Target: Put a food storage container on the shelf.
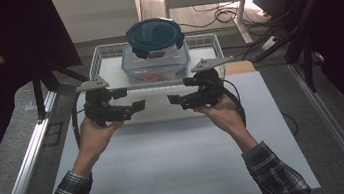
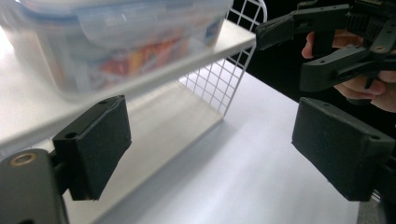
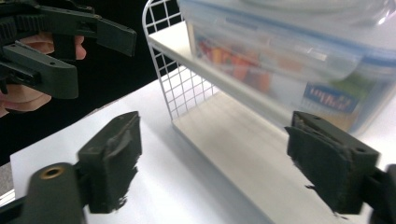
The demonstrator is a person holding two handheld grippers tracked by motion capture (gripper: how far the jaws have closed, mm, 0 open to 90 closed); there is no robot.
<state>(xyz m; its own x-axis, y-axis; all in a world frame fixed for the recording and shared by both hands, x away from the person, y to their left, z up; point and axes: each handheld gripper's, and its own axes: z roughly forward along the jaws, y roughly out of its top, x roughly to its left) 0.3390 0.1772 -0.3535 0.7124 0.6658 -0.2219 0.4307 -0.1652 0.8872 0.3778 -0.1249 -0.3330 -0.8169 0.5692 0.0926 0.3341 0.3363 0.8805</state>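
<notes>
A white two-level rack (image 1: 104,56) with wire-mesh sides stands at the far end of the white tabletop (image 1: 178,156). Its upper shelf carries a clear rectangular food box (image 1: 155,63) with colourful contents, and a round container with a dark blue clip lid (image 1: 154,35) rests on top of the box. Both hand-held grippers hover just in front of the rack, tips facing each other. My left gripper (image 1: 130,98) is open with nothing between its pads (image 2: 93,144). My right gripper (image 1: 181,91) is open too, its pads (image 3: 112,158) bare. The box (image 2: 116,42) (image 3: 289,60) looms close above both.
The rack's lower shelf (image 2: 163,121) sits bare under the upper board. A wire end panel (image 3: 177,84) closes the rack's side. Dark table legs, cables and a metal rail (image 1: 27,161) surround the table. The other gripper (image 2: 327,46) (image 3: 60,42) shows close by in each gripper view.
</notes>
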